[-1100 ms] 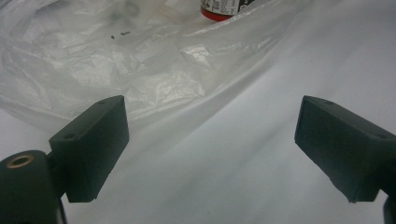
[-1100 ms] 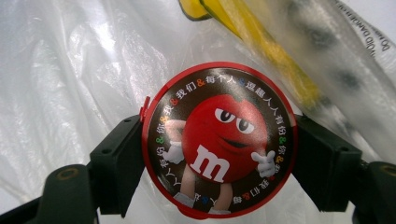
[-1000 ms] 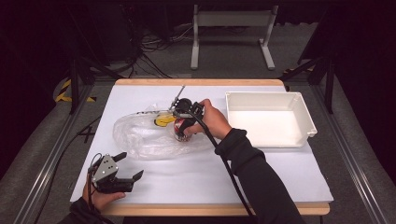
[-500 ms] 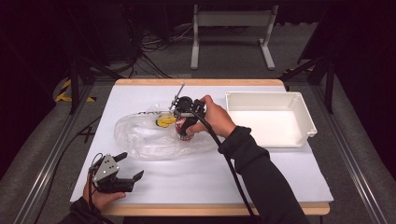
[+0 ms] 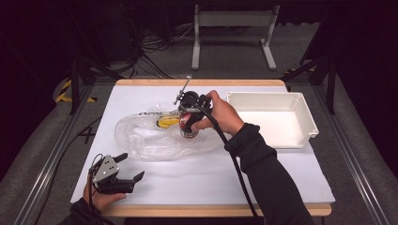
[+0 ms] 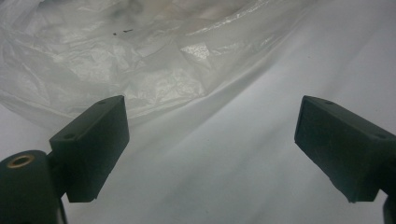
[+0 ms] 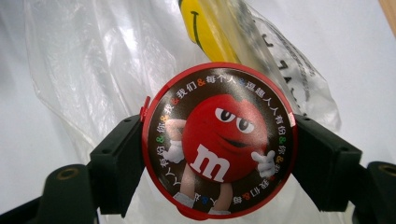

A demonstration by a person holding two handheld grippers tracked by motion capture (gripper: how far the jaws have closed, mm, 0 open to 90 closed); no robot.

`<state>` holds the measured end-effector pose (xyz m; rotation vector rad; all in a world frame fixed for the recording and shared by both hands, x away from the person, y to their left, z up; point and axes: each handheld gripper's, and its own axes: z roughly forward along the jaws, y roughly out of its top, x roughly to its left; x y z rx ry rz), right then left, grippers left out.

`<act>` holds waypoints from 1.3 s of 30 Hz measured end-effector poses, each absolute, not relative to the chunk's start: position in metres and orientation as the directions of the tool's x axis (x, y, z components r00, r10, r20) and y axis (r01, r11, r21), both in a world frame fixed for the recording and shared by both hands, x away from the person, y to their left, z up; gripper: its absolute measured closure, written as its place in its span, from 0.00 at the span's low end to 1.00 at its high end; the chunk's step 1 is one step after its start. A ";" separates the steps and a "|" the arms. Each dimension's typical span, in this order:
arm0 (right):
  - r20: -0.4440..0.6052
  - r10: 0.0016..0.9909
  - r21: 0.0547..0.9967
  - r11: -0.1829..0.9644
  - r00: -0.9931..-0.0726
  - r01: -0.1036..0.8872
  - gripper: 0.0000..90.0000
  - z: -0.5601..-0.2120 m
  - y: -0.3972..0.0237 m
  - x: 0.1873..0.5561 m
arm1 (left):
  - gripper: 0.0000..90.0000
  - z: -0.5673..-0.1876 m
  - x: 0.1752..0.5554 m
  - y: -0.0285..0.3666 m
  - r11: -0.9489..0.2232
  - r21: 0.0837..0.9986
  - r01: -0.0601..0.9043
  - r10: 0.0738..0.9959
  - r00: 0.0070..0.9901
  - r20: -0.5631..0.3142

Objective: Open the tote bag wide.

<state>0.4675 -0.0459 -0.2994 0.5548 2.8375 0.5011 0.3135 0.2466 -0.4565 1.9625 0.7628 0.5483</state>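
My right gripper [image 5: 188, 123] is shut on a round red candy can [image 5: 188, 127] and holds it a little above the clear plastic bag [image 5: 155, 136] in the middle of the table. In the right gripper view the can's lid [image 7: 218, 141], printed with a red cartoon candy figure, sits squeezed between both black pads [image 7: 119, 161]. A yellow object [image 5: 166, 121] lies inside the bag behind the can. My left gripper [image 5: 130, 171] rests near the table's front left edge with its jaws wide apart and nothing between them; in its own view the bag [image 6: 121, 60] lies ahead.
A white tray [image 5: 300, 117] stands at the right of the white table sheet [image 5: 211, 173]. Black cable trails from the right gripper along the sleeve. Dark floor, rails and a grey stand surround the table.
The right gripper has lifted the red can up out of the bag's mouth and a little toward the right. The left gripper has stayed where it was.
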 end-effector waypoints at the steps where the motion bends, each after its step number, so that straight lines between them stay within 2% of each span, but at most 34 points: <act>1: -0.139 0.400 0.366 0.871 -0.906 0.328 0.27 -0.298 -0.048 0.467 | 0.12 -0.457 0.313 0.247 -0.375 0.881 0.289 0.704 0.707 0.067; 39: -0.188 0.465 0.384 0.846 -0.865 0.371 0.28 -0.262 -0.121 0.451 | 0.12 -0.457 0.316 0.249 -0.366 0.883 0.295 0.684 0.728 0.040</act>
